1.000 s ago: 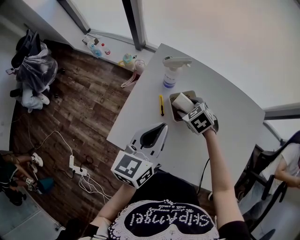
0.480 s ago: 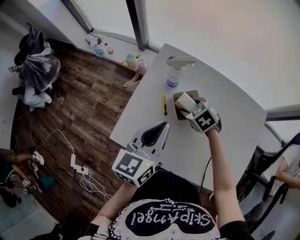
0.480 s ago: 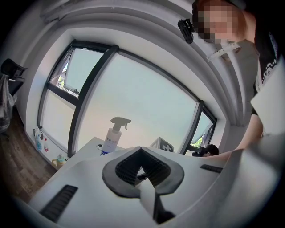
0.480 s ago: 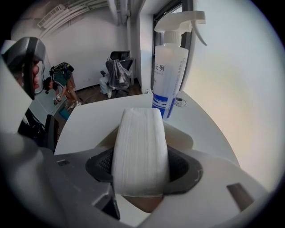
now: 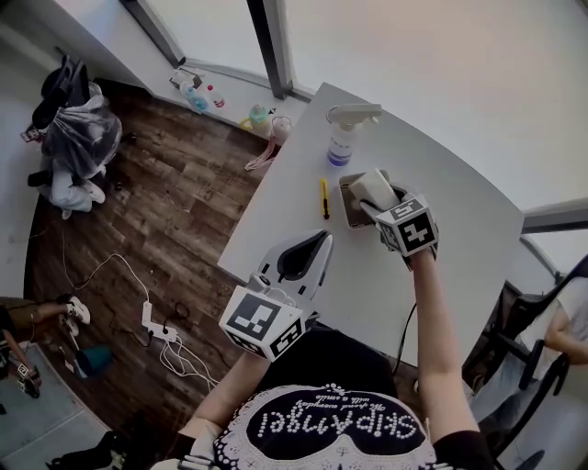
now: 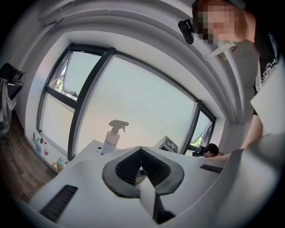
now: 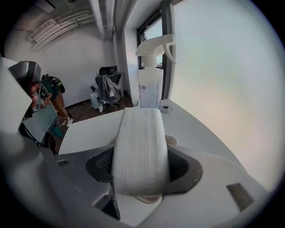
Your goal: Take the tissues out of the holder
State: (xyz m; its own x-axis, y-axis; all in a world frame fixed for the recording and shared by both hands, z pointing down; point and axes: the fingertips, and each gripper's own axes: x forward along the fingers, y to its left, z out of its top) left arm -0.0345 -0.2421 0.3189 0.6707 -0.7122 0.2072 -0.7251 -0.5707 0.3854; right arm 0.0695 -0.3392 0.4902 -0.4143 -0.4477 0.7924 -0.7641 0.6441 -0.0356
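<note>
Right gripper point(image 5: 378, 209), its jaws having just been closing, clamps the tissues point(image 7: 140, 147), raised seemingly partly out of the holder point(image 5: 347, 204) on the far desk point(image 5: 450, 184); pulling clear and setting down remain, left gripper point(image 6: 141, 152) closed, empty.

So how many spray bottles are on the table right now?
1: the spray bottle stands at the table's far edge, just beyond the holder. Small bottles by the window, off the table, are too small to tell the type.

Head view overhead; both gripper views toward spray bottle point(image 6: 111, 136)
</note>
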